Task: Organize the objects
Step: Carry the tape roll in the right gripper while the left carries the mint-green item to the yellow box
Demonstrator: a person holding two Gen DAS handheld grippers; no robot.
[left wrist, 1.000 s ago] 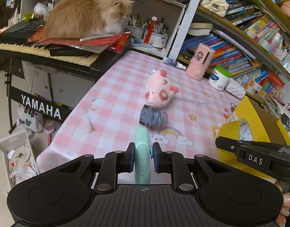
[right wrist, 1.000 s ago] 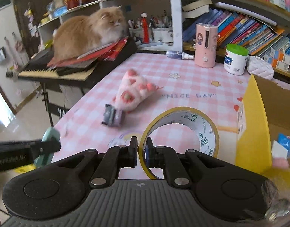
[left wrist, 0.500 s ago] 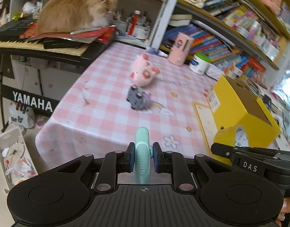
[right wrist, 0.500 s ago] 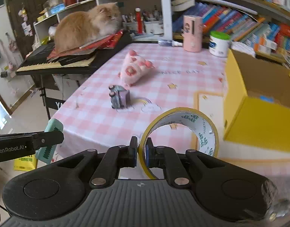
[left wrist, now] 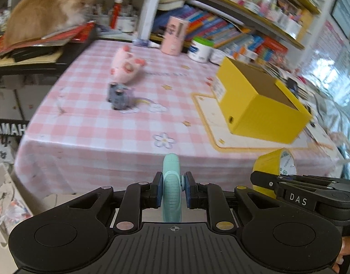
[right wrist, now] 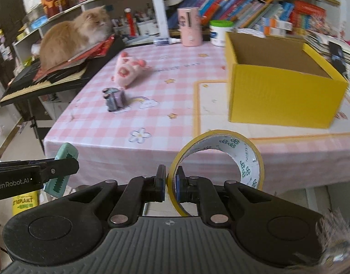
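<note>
Both grippers are loaded and held off the near edge of the table, which is covered in a pink checked cloth. The left gripper has its jaws closed on a mint-green clip with toothed edges, seen side-on in the right wrist view; the right gripper has its jaws pinched across the wall of a yellow tape roll, which stands upright on edge in the grip. The open yellow cardboard box sits on the right side of the table on a pale mat with an orange border, and as far as can be seen its inside looks bare, though the near floor of it is hidden by the front wall. Two loose things lie on the cloth to the left of the box: a pink plush pig on its side farther back, and a small grey-purple toy just in front of it. By my reading, assuming the box is the destination, the sorting is at an early to middle stage: two items are in hand but neither is in the box, and the pig and the grey toy remain to be gathered afterwards.
</note>
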